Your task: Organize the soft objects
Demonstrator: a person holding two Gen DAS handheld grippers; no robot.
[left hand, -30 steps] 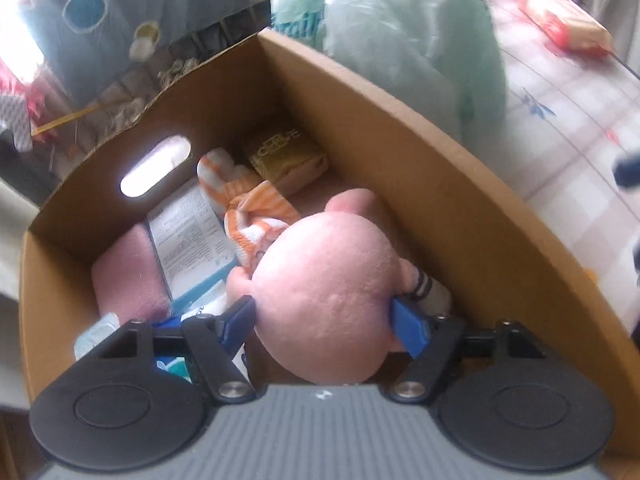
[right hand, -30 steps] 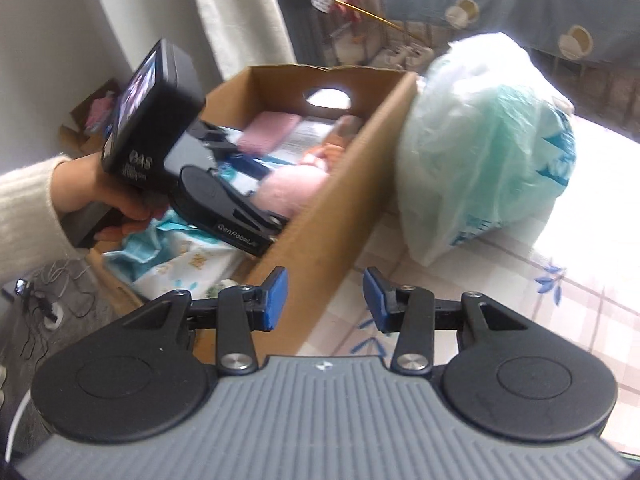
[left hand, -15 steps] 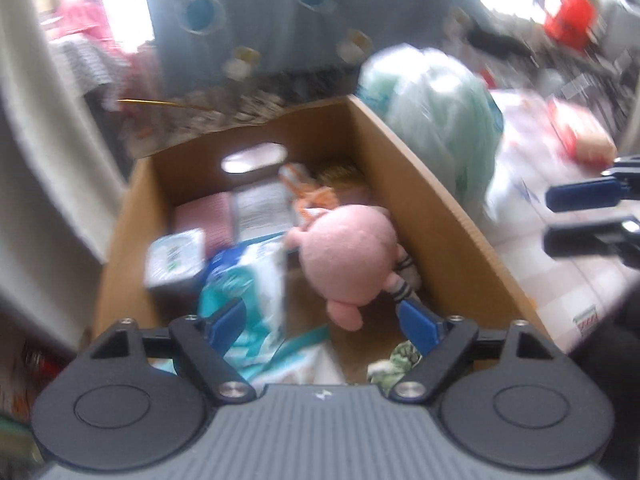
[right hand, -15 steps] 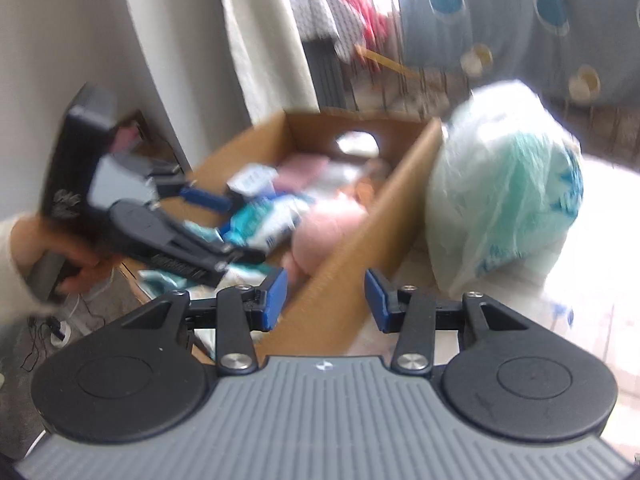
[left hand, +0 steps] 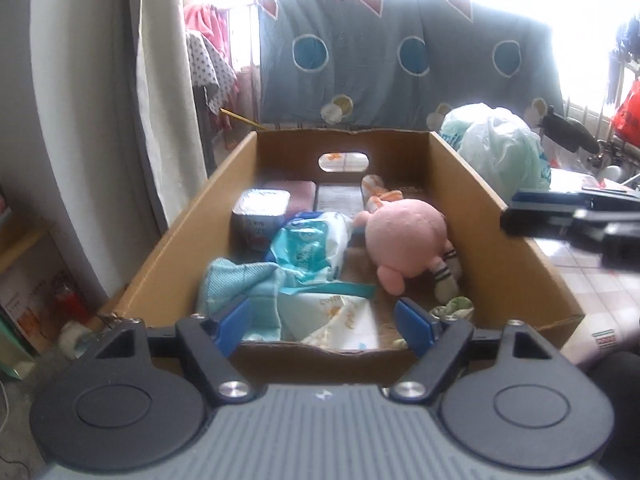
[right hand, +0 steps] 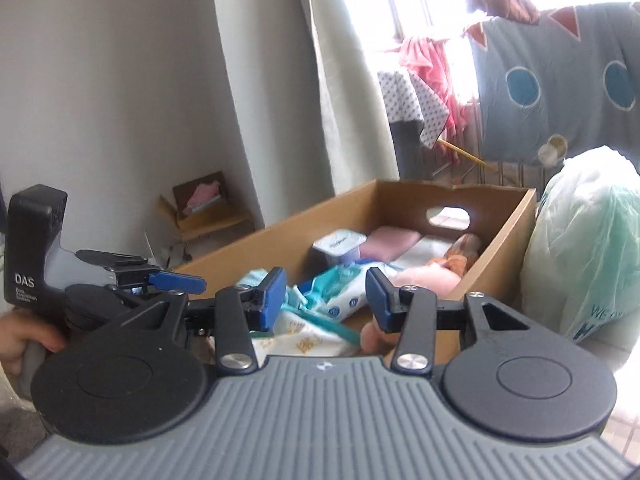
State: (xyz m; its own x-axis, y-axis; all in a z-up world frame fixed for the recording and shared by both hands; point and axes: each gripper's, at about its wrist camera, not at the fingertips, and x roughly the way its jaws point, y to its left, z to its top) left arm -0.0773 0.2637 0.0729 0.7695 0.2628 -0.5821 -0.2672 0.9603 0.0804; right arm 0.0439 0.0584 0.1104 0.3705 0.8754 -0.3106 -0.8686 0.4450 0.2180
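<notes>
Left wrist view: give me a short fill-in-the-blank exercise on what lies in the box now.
1. The pink plush toy lies inside the ____ box.
2. The left gripper has its jaws ____, with nothing between them.
3. The far wall of the box has an oval ____ hole.
4. The white tub stands ____ of the plush toy in this view.

Missing words: cardboard; open; handle; left

1. I am holding my left gripper (left hand: 324, 320) at the near rim of the cardboard box (left hand: 480, 196), jaws apart and having just been closing slightly, nothing between them.
2. The pink plush (left hand: 404, 240) is lying inside.
</notes>
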